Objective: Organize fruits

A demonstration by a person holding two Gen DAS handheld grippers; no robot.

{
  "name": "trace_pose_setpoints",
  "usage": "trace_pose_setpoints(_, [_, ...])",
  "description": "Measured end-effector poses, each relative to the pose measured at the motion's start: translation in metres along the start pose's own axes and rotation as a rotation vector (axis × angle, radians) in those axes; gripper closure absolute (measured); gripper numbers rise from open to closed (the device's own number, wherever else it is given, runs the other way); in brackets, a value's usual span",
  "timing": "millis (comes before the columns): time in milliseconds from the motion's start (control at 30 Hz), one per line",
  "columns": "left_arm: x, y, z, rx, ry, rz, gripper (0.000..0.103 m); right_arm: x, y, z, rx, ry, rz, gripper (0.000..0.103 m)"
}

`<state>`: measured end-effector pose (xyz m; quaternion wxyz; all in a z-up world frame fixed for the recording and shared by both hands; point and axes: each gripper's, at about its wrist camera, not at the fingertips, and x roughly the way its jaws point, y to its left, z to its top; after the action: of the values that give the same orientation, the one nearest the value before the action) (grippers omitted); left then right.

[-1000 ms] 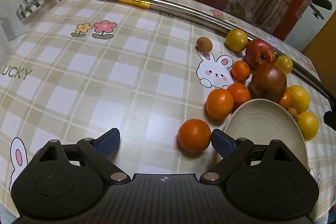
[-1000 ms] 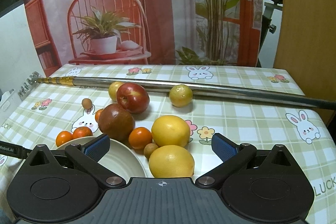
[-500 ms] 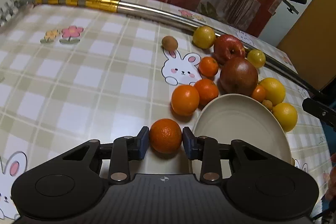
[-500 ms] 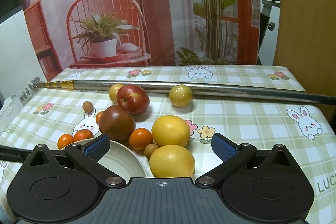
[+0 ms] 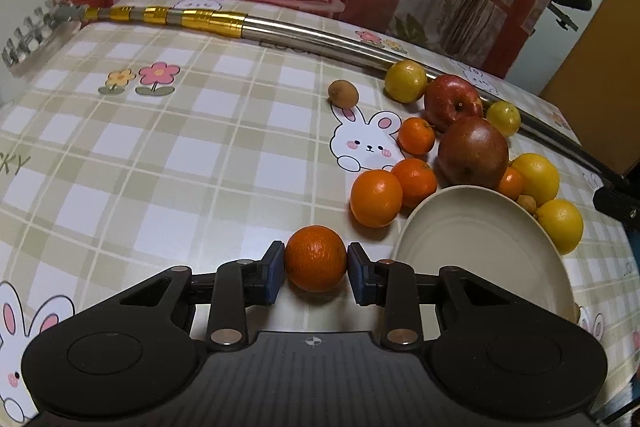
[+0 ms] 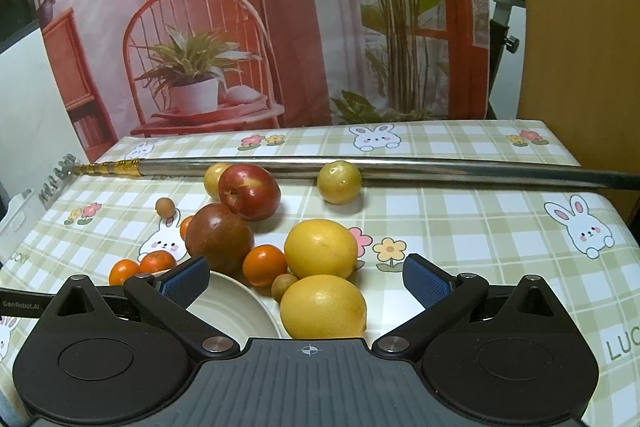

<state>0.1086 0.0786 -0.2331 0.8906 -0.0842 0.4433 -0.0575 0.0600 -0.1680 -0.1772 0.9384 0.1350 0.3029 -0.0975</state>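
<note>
My left gripper (image 5: 315,269) is shut on an orange (image 5: 315,258), held just left of the cream plate (image 5: 476,239). More oranges (image 5: 376,198), a dark red apple (image 5: 473,152), a red apple (image 5: 453,102) and yellow citrus fruits (image 5: 536,179) cluster beyond the plate. My right gripper (image 6: 306,277) is open and empty, above the plate (image 6: 236,311) and a large yellow fruit (image 6: 323,307). In the right wrist view a second yellow fruit (image 6: 321,248), the dark apple (image 6: 219,237) and the red apple (image 6: 249,191) lie ahead.
A long metal pole (image 5: 304,35) with a gold section lies across the far side of the checked tablecloth (image 5: 160,155); it also shows in the right wrist view (image 6: 440,169). A small brown fruit (image 5: 343,93) lies alone. A printed backdrop stands behind the table.
My left gripper closed from wide open onto the orange, and it now holds the orange slightly farther from the plate. The right gripper stayed open and barely moved.
</note>
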Motion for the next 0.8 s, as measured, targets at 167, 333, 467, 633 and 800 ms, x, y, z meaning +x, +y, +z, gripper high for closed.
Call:
trace_pose_setpoints(167, [-0.001, -0.003, -0.001, 0.041, -0.020, 0.004, 0.067, -0.001, 0.001, -0.001, 0.001, 0.000, 0.004, 0.001])
trace_pose_setpoints(333, [-0.002, -0.001, -0.002, 0.055, -0.025, -0.006, 0.067, -0.002, 0.000, -0.001, 0.009, -0.004, 0.001, 0.001])
trace_pose_setpoints(467, [-0.005, 0.001, -0.003, 0.049, -0.043, -0.009, 0.068, -0.002, -0.001, -0.001, 0.014, -0.004, 0.002, 0.001])
trace_pose_setpoints(633, [-0.017, -0.001, 0.002, 0.062, -0.094, 0.008, 0.074, -0.002, -0.003, -0.001, 0.019, -0.005, -0.001, 0.001])
trace_pose_setpoints(800, [-0.029, -0.010, 0.008, 0.090, -0.132, -0.013, 0.074, -0.001, -0.006, -0.003, 0.027, -0.002, -0.001, 0.001])
